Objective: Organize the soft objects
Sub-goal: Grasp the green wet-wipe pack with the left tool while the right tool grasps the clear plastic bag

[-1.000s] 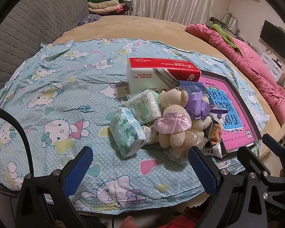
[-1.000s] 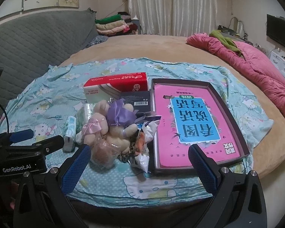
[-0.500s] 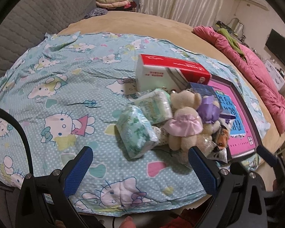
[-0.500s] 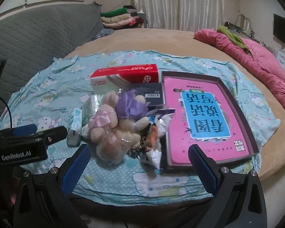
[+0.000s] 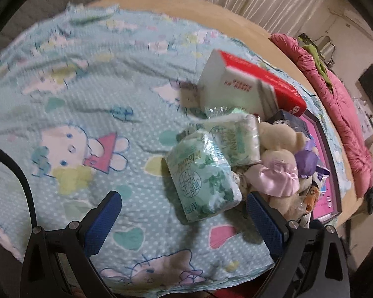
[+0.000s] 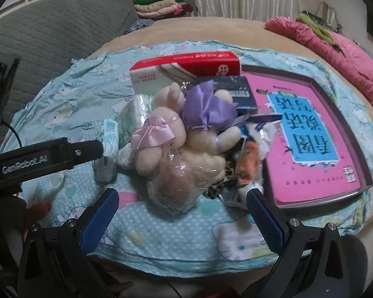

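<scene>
Cream plush forms the centre of the pile: two teddy bears [image 6: 186,139], one with a pink satin bow [image 6: 156,131] and one with a purple bow [image 6: 206,111], lie pressed together on the cat-print bedspread [image 6: 69,104], near its front edge, their lower halves in clear cellophane [image 6: 184,181]. Two green-and-white soft tissue packs [image 5: 201,173] [image 5: 236,139] touch the bears on the left, the nearer one resting partly against the farther. Crinkled snack wrappers [image 6: 248,159] lie against the bears on the right. Behind the pile stands a red-and-white tissue box [image 6: 186,72], with a dark blue box [image 6: 236,92] just beside it and touching the purple bow. To the right, a dark-rimmed tray [image 6: 318,198] holds a pink book [image 6: 310,136] with a blue title panel. The left gripper [image 5: 184,218] has its jaws spread wide and empty, its blue pads [image 5: 102,223] low over the bedspread's front edge, the nearer tissue pack just ahead between them. The right gripper [image 6: 181,221] is likewise wide and empty, its pads [image 6: 266,223] framing the cellophane-wrapped bears from the front edge. A pink quilt [image 6: 335,49] lies along the right side of the tan bed [image 6: 186,29]; folded clothes [image 6: 159,5] are stacked at its far side.
</scene>
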